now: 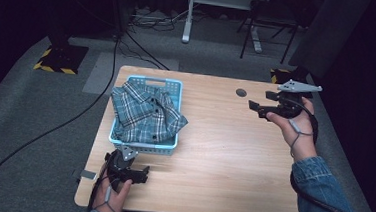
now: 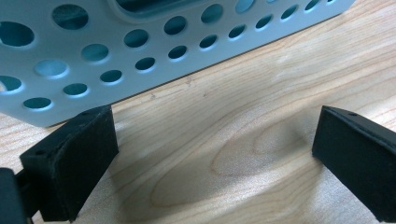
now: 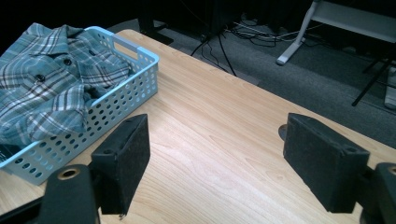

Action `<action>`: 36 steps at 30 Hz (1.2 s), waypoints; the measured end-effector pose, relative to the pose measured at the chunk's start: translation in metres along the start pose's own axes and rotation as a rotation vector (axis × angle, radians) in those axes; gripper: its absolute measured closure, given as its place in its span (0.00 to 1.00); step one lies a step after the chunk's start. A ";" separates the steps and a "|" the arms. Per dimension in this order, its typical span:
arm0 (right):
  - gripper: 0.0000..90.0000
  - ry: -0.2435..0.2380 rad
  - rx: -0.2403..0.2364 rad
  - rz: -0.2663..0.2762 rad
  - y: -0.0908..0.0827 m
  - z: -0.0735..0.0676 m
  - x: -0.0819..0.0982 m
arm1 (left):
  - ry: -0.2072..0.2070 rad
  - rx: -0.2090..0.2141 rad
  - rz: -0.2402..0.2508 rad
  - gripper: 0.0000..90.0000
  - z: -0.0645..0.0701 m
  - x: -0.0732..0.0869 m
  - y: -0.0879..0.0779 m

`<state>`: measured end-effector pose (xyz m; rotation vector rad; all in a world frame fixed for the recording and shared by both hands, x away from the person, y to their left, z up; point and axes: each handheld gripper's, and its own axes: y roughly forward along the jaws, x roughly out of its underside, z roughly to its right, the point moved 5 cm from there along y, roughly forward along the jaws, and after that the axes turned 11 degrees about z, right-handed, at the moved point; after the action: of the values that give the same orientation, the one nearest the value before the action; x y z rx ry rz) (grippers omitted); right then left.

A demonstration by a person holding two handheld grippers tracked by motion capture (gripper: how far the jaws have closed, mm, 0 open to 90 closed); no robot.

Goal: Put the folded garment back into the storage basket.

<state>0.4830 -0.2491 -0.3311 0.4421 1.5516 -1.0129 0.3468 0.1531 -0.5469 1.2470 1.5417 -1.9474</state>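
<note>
Plaid cotton shirt (image 1: 147, 114) lies heaped in the blue perforated basket (image 1: 143, 144) at the desk's (image 1: 222, 158) left edge: light, limp, sagging. Pinch its bunched collar. Your left gripper (image 1: 143, 174) and right gripper (image 1: 254, 106) have fingers spread wide, empty.

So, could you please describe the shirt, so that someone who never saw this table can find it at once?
Look at the wooden table, then at the light blue basket with round holes on its left half. The shirt lies folded inside it, spilling over the rim; it is the only cloth here, blue-and-white plaid with dark buttons.
</note>
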 end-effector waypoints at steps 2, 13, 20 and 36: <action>0.26 0.003 0.004 0.000 -0.002 0.003 0.002 | 0.000 0.000 0.000 0.00 0.000 0.000 0.000; 0.25 0.018 0.031 -0.018 -0.014 0.016 0.014 | 0.000 0.000 0.000 0.00 0.000 0.000 0.000; 0.25 0.023 0.040 -0.031 -0.021 0.023 0.022 | 0.000 0.000 0.000 0.00 0.000 0.000 0.000; 0.25 0.034 0.071 -0.065 -0.033 0.043 0.047 | 0.000 0.000 0.000 0.00 0.000 0.000 0.000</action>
<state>0.4720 -0.3130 -0.3614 0.4625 1.5724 -1.1180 0.3468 0.1531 -0.5470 1.2467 1.5415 -1.9469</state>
